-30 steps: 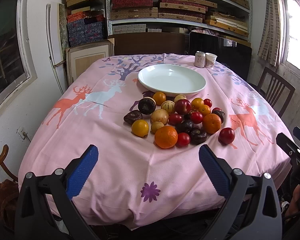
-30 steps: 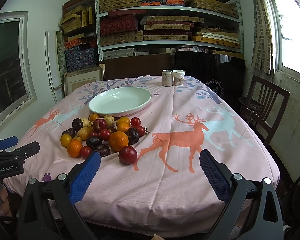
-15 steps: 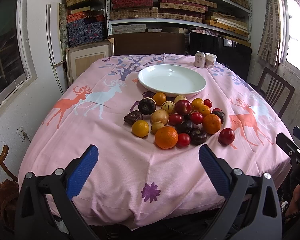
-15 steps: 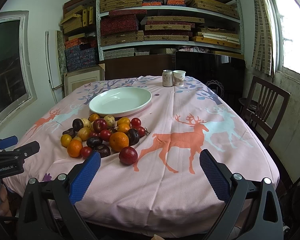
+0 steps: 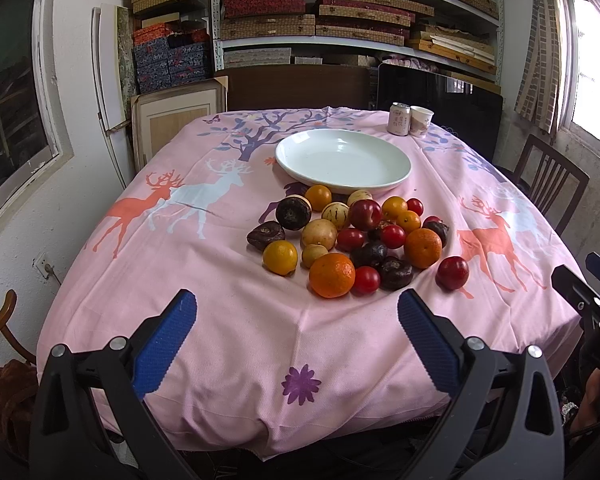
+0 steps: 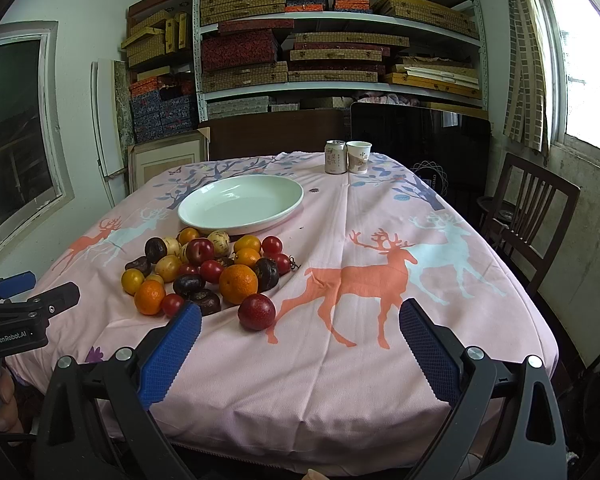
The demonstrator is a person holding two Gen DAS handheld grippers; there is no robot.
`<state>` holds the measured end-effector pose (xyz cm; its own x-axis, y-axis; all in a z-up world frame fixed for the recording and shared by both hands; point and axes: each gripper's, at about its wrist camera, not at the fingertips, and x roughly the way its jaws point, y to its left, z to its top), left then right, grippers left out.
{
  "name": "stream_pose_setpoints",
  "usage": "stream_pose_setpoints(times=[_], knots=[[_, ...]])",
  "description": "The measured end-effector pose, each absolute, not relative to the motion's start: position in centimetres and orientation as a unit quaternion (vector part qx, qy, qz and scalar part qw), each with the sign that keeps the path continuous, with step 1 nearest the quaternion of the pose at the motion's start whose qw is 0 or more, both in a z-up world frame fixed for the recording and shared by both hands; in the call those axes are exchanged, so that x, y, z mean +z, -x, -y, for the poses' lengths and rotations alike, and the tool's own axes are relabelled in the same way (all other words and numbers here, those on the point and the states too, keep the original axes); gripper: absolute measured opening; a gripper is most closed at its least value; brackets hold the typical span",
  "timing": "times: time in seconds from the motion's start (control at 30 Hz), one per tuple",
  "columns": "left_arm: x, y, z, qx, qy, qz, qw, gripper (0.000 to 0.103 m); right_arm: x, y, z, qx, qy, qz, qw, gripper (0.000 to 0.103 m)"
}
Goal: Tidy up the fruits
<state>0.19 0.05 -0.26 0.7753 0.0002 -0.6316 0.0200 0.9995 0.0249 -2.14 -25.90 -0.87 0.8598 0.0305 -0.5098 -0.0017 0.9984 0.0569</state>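
- The left gripper (image 5: 296, 336) has its two blue-padded fingers (image 5: 166, 342) spread wide apart, holding nothing, above the near edge of a table under a pink tablecloth (image 5: 204, 280) printed with deer.
- The right gripper (image 6: 300, 344) is likewise spread wide and empty, its left finger (image 6: 168, 354) and right one both over the cloth.
- Just beyond the left gripper's fingertips, slightly toward its right finger, lies a loose pile of fruits (image 5: 352, 236): a large orange (image 5: 332, 275) nearest, small red tomatoes, dark purple fruits, yellow ones and a second orange.
- A single dark red plum (image 5: 452, 273) sits a little apart from the pile, beyond the left gripper's right finger; in the right wrist view it lies just past the right gripper's left fingertip.
- Directly beyond the pile, almost touching its far fruits, is an empty white plate (image 5: 300, 148).
- Farther still, toward the right finger side, a drink can (image 5: 399, 119) and a paper cup (image 5: 421, 121) stand side by side, touching.
- Behind the table are shelves (image 6: 340, 84) stacked with flat boxes; a wooden chair (image 6: 532, 216) stands off to the right.
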Motion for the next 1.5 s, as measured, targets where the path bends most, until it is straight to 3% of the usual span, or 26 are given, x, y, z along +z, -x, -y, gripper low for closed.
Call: stream_pose_setpoints(times=[0.5,0.83,1.2,1.23,1.27,1.3,1.33,1.5], knots=[[-0.6,-0.5,-0.1,-0.005,-0.015,-0.337,0.941,0.099,-1.0,2.1,26.0,0.011,-0.026,-0.266,0.964,0.100],[-4.3,-4.0,-1.9,0.002,0.010,-0.388,0.922,0.099,-4.1,-1.2,26.6,0.017,-0.035,-0.314,0.949,0.099],[-7.8,-8.6,2.2,-0.057,-0.048,-0.404,0.912,0.099,-5.9,-3.1,26.2,0.033,-0.002,-0.329,0.944,0.098],[-8.0,-9.0,2.4,-0.060,-0.048,-0.402,0.912,0.098,-6.0,-3.2,26.3,0.033,0.000,-0.328,0.944,0.098],[-8.0,-9.2,2.4,-0.070,-0.038,-0.399,0.914,0.087,-6.0,-3.3,26.3,0.033,0.002,-0.328,0.944,0.098],[-8.0,-9.3,2.2,-0.085,-0.023,-0.397,0.914,0.069,-6.1,-3.3,26.4,0.032,0.002,-0.329,0.944,0.098],[-8.0,-9.5,2.1,-0.094,-0.012,-0.399,0.912,0.062,-6.2,-3.3,26.6,0.031,0.001,-0.330,0.943,0.098],[-8.9,-10.7,1.7,-0.097,0.007,-0.411,0.906,0.062,-6.6,-3.7,27.0,0.030,-0.006,-0.337,0.941,0.098]])
